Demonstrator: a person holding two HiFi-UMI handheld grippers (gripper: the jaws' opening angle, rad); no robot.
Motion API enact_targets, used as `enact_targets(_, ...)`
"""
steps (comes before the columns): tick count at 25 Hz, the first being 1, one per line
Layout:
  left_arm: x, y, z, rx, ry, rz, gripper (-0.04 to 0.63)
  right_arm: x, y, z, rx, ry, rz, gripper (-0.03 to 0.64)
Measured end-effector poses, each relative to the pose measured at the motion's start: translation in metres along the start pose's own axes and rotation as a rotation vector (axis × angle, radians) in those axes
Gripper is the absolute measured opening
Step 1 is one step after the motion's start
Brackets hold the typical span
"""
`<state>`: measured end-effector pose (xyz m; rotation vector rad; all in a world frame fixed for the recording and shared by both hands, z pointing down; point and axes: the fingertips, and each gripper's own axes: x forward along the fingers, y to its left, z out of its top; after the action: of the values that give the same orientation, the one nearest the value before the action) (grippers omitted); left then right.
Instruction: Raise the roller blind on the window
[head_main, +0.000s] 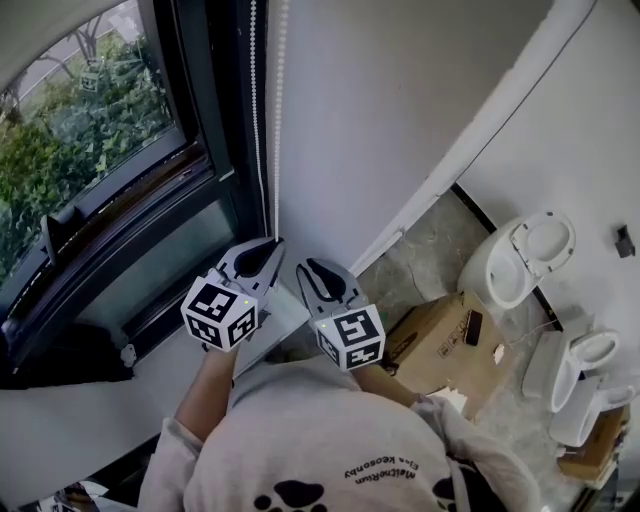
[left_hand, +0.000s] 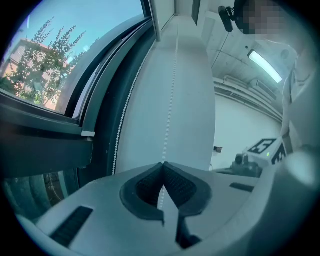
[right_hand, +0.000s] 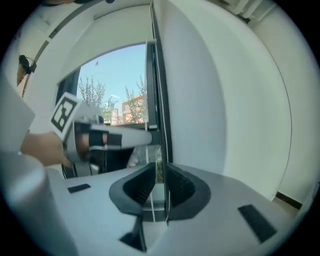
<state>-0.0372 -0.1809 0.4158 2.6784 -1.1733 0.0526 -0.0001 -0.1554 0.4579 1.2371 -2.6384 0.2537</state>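
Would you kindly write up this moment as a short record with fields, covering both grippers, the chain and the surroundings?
Setting: window at the left, white wall beside it
Chain: bead chain hangs along the window's frame
Left: left gripper shut on the bead chain
Right: right gripper with jaws slightly apart; a thin white strand shows in the gap, not pinched
Floor: cardboard box and toilet bowls at the right
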Motion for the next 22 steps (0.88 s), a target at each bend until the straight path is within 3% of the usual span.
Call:
enact_targets(10,-0.002,-0.004,-0.001,-0.003,-0.010,-0.008,0.009,-0.034,0.027,0.166,-0.073,-0.295,0.096,0.061)
enact_targets(22,-0.002,-0.008,-0.001,-0.012,-0.018,-0.017,0.009,-0.009,0.032,0.221,-0.100,-0.339,0.119,0.061)
